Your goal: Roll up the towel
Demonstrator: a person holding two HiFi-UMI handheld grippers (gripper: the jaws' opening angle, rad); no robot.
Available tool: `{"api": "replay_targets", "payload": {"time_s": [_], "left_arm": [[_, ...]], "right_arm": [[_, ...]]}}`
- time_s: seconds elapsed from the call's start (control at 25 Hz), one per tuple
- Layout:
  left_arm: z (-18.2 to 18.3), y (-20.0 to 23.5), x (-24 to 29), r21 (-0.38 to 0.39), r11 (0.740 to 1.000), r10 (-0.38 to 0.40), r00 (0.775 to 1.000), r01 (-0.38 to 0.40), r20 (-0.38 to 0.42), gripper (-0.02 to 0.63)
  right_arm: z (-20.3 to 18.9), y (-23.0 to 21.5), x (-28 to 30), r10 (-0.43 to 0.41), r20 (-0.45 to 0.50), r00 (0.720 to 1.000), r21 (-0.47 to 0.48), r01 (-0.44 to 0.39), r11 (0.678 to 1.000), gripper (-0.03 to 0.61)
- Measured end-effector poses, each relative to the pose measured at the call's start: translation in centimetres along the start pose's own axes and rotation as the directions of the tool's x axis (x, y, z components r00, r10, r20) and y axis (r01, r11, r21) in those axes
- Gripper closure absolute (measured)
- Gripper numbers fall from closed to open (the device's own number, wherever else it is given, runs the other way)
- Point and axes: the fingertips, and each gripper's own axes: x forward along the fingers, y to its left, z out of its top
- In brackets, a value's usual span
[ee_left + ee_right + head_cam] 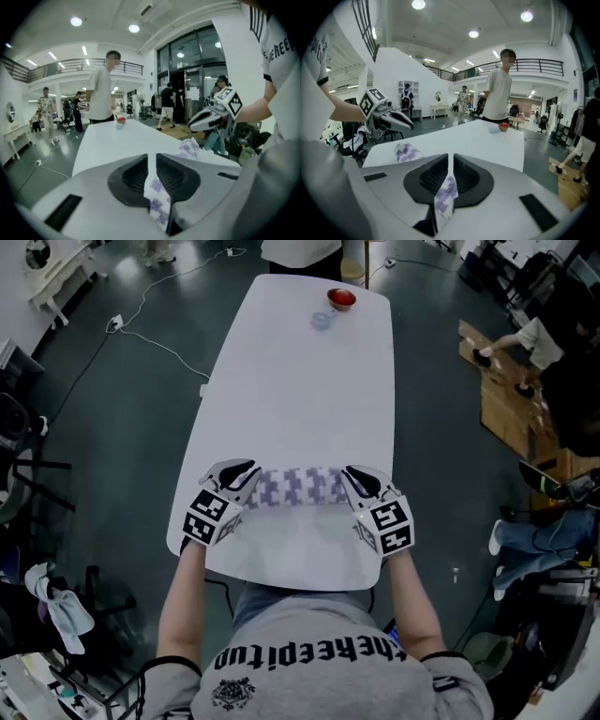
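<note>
towel [157,206] edge pinched between left gripper [151,180] jaws

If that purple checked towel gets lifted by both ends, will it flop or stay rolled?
Probably floppy: the towel folds thin inside the left hand-held gripper and right hand-held gripper. Likely light, thin cloth; its middle may sag, unrolling.

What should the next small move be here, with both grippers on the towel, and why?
Probably roll both wrists together to turn the pinched edge forward over the rest. The left gripper and right gripper are each shut on an end of the towel, which stretches as a narrow band between them near the table's close edge, so an even roll looks feasible.
</note>
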Motion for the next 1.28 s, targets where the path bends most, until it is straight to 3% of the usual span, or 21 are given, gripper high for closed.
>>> {"api": "replay_targets", "payload": {"time_s": [0.04,0.12,0.32,0.6,1.0,1.28], "left_arm": [[1.0,-0.1,-0.6,-0.015,0.999,0.035,0.999,-0.034,0.04,0.578],[2.9,-0.4,-1.6,-0.03,0.995,0.096,0.989,-0.094,0.111,0.599],[6.3,-2.8,-5.0,-0.05,0.984,0.179,0.953,-0.172,0.243,0.609],[10.4,-4.7,-9.8,-0.113,0.962,0.274,0.876,-0.25,0.396,0.609],[14.3,-7.1,-14.3,-0.089,0.93,0.352,0.796,-0.355,0.492,0.609],[16.2,-9.1,-16.0,-0.079,0.926,0.348,0.76,-0.368,0.549,0.609]], "right_arm": [[0.6,0.2,-0.5,-0.015,0.026,1.0,-0.006,0.015,1.0,0.552],[2.0,0.5,-1.4,-0.034,0.08,0.996,-0.018,0.036,0.999,0.573],[4.4,1.3,-4.7,-0.064,0.18,0.982,-0.027,0.07,0.997,0.575],[7.7,1.7,-8.8,-0.12,0.312,0.942,-0.006,0.128,0.992,0.575],[10.8,1.8,-14.3,-0.178,0.437,0.882,-0.011,0.204,0.979,0.575],[11.6,2.0,-17.3,-0.215,0.495,0.842,-0.023,0.26,0.965,0.575]]}}
